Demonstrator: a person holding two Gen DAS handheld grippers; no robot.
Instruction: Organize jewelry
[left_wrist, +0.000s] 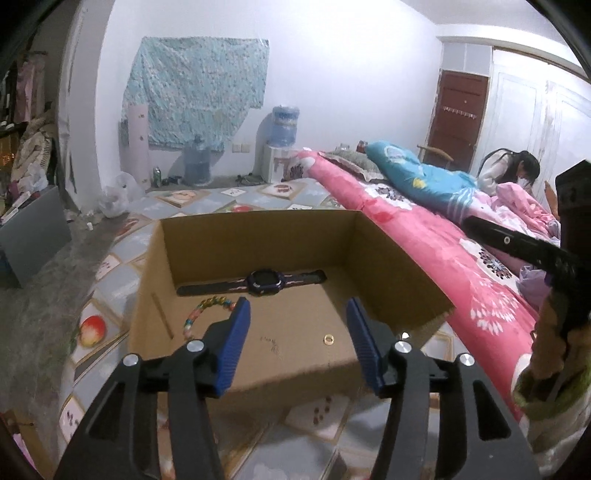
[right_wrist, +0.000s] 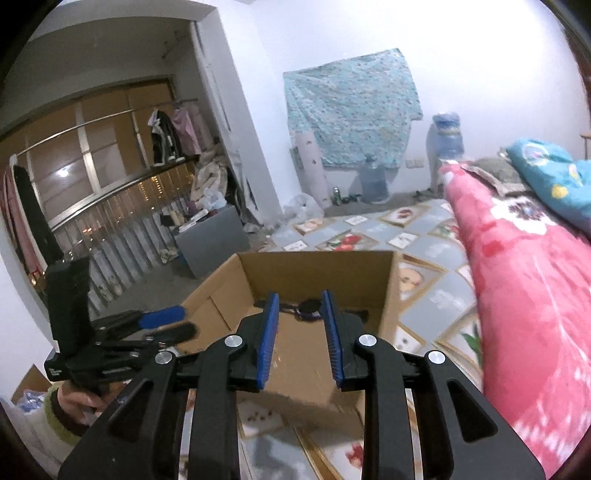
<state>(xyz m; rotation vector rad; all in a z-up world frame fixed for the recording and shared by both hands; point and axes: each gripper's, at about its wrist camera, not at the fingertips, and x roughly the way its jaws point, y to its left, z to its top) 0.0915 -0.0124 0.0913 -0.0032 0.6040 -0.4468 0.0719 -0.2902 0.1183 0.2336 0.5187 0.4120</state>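
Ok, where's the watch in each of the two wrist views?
Left wrist view: the watch lies flat along the far wall inside the cardboard box, just above center, beyond the open left gripper.
Right wrist view: the watch shows between the open right gripper's fingers, partly hidden by them.
Shared landmark: the blue patterned cloth on the white wall.

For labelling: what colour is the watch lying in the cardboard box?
Dark purple-black case, dark strap; the watch shows best in the left wrist view.
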